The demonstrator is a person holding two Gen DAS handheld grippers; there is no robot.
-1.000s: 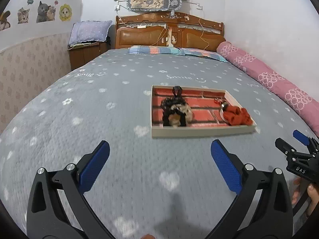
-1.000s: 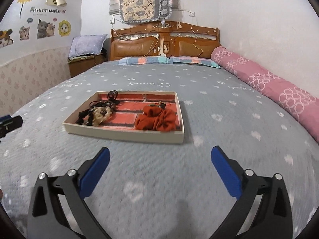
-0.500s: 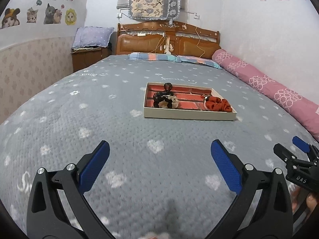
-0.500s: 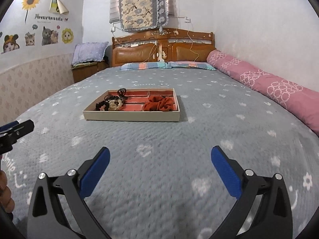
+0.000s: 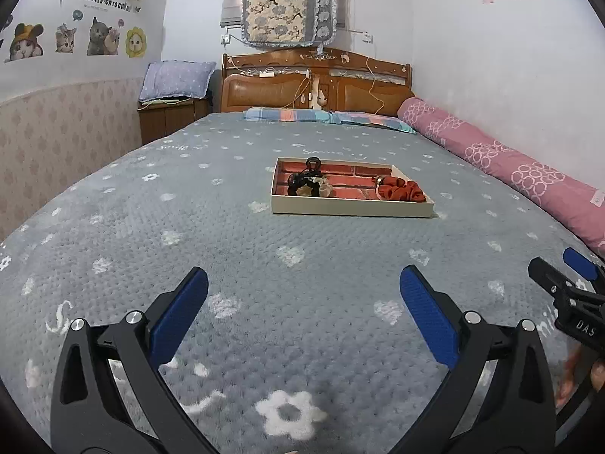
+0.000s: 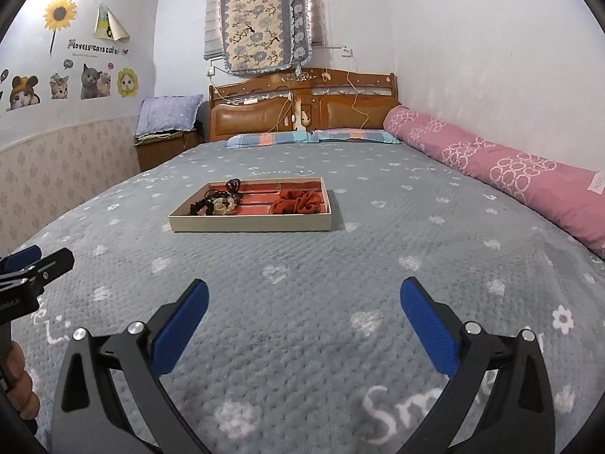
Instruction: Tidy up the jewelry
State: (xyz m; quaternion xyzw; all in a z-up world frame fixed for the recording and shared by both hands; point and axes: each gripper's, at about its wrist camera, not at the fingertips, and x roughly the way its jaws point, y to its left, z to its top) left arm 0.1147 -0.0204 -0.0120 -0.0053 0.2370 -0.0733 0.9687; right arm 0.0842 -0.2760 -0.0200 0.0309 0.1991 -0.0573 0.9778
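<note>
A shallow cream tray (image 5: 351, 210) (image 6: 249, 223) with a red brick-pattern floor lies in the middle of the grey bed. Inside it, black and beige hair ties (image 5: 308, 185) (image 6: 217, 206) sit at the left and a rust-red scrunchie (image 5: 402, 191) (image 6: 300, 202) at the right. My left gripper (image 5: 302, 295) hangs open and empty over the blanket, well short of the tray. My right gripper (image 6: 302, 299) is open too, nothing between its blue pads, also far from the tray. Each gripper shows at the edge of the other's view.
The grey flower-print blanket (image 5: 189, 227) covers the bed. A long pink bolster (image 5: 510, 166) lies along the right wall. A wooden headboard (image 6: 302, 106) and pillows stand at the far end, a nightstand (image 6: 166, 147) at the far left. A hand (image 6: 19, 389) holds the left gripper's handle.
Both grippers have pulled back from the tray and lowered toward the blanket; the tray now looks smaller and farther. Both stayed open and empty.
</note>
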